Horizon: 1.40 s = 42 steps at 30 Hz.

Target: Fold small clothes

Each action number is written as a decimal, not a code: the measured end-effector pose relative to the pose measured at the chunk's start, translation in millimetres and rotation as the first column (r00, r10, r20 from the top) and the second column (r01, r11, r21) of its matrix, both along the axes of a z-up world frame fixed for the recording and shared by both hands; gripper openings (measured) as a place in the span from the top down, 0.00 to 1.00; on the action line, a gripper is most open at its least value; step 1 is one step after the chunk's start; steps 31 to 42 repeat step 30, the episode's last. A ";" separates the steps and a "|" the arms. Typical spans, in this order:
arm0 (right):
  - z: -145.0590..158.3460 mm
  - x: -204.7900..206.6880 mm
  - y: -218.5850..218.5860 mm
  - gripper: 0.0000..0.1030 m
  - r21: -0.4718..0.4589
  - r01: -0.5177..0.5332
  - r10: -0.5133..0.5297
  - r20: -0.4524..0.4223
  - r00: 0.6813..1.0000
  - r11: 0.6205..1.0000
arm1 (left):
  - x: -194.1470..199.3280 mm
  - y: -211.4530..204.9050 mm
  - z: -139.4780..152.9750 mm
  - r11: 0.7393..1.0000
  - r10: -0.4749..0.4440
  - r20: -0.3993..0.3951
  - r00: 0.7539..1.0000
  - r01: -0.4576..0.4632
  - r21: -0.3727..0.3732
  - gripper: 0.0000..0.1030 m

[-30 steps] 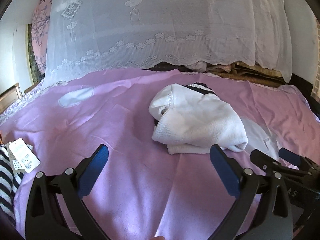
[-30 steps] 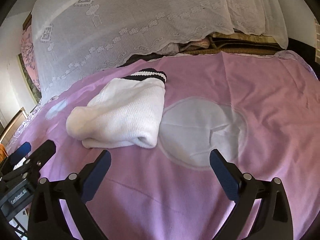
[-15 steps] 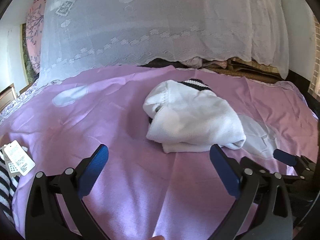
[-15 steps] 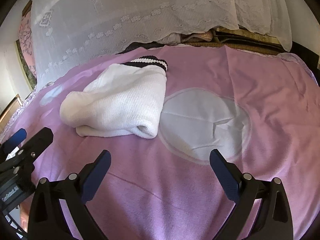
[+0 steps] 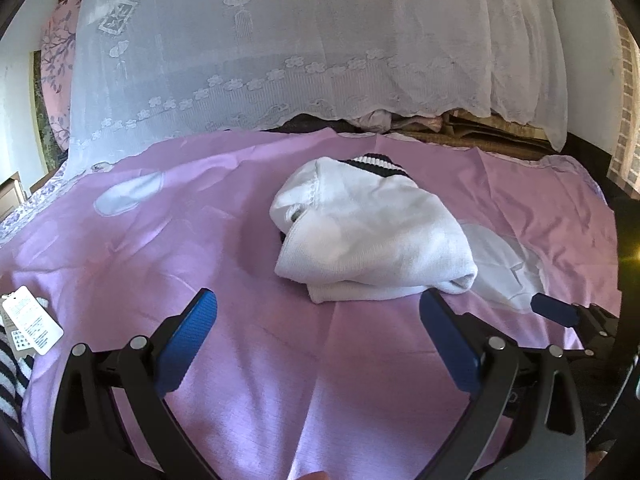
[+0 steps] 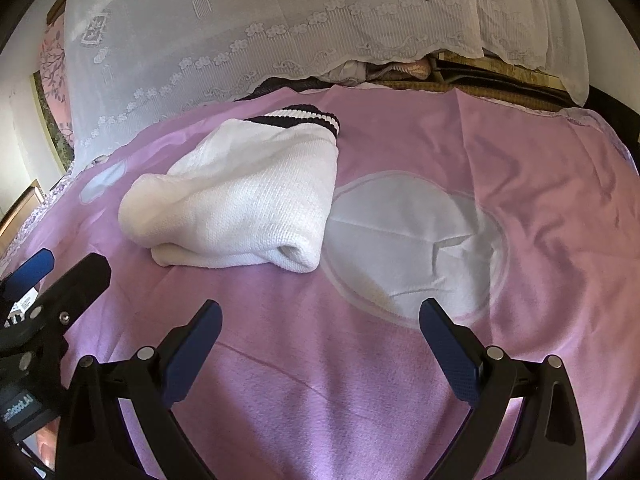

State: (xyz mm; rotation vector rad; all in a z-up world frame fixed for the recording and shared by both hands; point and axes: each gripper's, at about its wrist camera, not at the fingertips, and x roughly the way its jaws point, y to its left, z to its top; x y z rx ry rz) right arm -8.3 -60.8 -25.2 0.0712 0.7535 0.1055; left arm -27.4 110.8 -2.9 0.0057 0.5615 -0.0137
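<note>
Left gripper (image 5: 318,320) spread wide, blue-padded fingers (image 5: 192,326) well apart, nothing between them but bare cloth; it hangs above the near part of the pink bedspread (image 5: 224,248). Right gripper (image 6: 320,322) likewise wide open and empty, fingers (image 6: 448,344) over the spread, its right pad just at the near edge of a pale round patch (image 6: 416,236) woven into the fabric. Each tool shows in the other's view: the right one at the lower right edge of the left wrist camera, the left one at the lower left edge of the right wrist camera, a white label on its body. Folded white knit sweater (image 5: 372,236) lies on the spread ahead of both tools, touched by neither; a rough bundle, thick rolled fold toward the cameras, black-and-white striped ribbed hem (image 6: 304,114) at the far end. From the right wrist camera the bundle sits left of centre, its right edge touching the pale round patch. A second pale patch (image 5: 128,196) lies further left on the spread. At the left margin of the left view, a black-and-white striped garment (image 5: 10,376) with white paper hang tags (image 5: 30,322) on it, well apart from the sweater. Beyond the spread, a white lace cover (image 5: 280,48) draped over a tall heap; folded fabrics (image 6: 392,70) peek from under its scalloped hem. Pink floral cloth (image 5: 56,64) far left.
</note>
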 end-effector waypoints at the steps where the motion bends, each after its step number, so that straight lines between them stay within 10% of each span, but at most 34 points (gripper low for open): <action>1: 0.0 -0.2 0.3 0.04 -0.001 0.000 0.000 -0.001 1.000 1.000 | 0.9 0.0 -0.5 1.000 0.011 -0.004 1.000 -0.011 0.004 0.04; 42: -6.1 5.9 -4.0 0.04 0.007 -0.013 0.013 -0.047 0.999 1.000 | 3.4 3.8 -5.4 0.999 0.050 -0.045 0.998 -0.049 0.011 0.04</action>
